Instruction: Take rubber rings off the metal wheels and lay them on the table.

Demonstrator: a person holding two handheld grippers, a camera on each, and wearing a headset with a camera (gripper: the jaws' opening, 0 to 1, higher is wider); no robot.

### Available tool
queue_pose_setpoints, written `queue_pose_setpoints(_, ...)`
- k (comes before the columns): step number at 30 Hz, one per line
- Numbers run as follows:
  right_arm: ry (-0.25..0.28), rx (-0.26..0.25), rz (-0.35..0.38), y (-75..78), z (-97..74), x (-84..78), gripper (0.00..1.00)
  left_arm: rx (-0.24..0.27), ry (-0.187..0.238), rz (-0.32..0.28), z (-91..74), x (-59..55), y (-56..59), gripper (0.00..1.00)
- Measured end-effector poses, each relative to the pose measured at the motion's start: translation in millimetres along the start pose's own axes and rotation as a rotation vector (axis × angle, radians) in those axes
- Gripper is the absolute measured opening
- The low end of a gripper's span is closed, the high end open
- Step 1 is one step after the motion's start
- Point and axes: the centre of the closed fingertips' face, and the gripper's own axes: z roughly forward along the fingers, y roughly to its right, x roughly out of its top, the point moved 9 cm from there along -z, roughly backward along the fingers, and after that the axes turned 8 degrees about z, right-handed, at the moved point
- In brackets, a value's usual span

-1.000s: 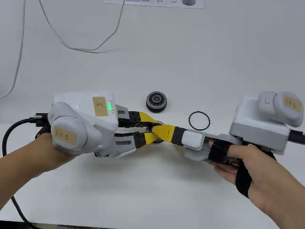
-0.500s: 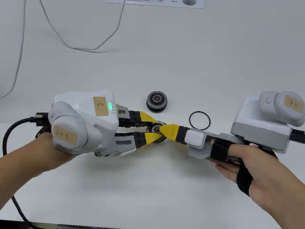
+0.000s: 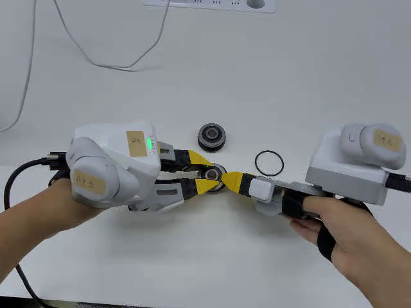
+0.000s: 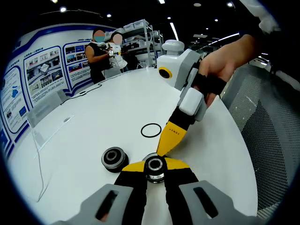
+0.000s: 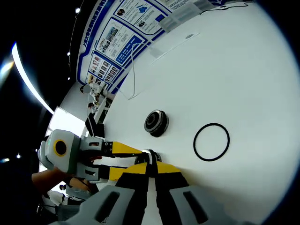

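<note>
We find the left gripper (image 3: pixel 209 179) clamped on a metal wheel (image 3: pixel 214 174). The right gripper (image 3: pixel 228 180) is pinched together at the wheel's rim, apparently on the rubber ring. We judge peeling is underway; next, a steady outward pull.

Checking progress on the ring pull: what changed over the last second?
The right gripper drew back rightward; its shut tips, earlier deep inside the left gripper, now sit at the rim of the held wheel. The left gripper stays clamped on it. The loose ring and second wheel lie unmoved.
</note>
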Motion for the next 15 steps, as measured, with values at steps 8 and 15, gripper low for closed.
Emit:
queue_pose_setpoints(8,0.001,-0.022,-0.011,-2.9,-0.7,-0.1,0.06,0.001,-0.001,0.000,0.3,-0.5,-0.1,0.14)
queue_pose_setpoints(15,0.006,-0.032,-0.036,-1.8,-0.8,1.4,0.06,0.001,-0.004,0.002,0.5,-0.4,0.1,0.14)
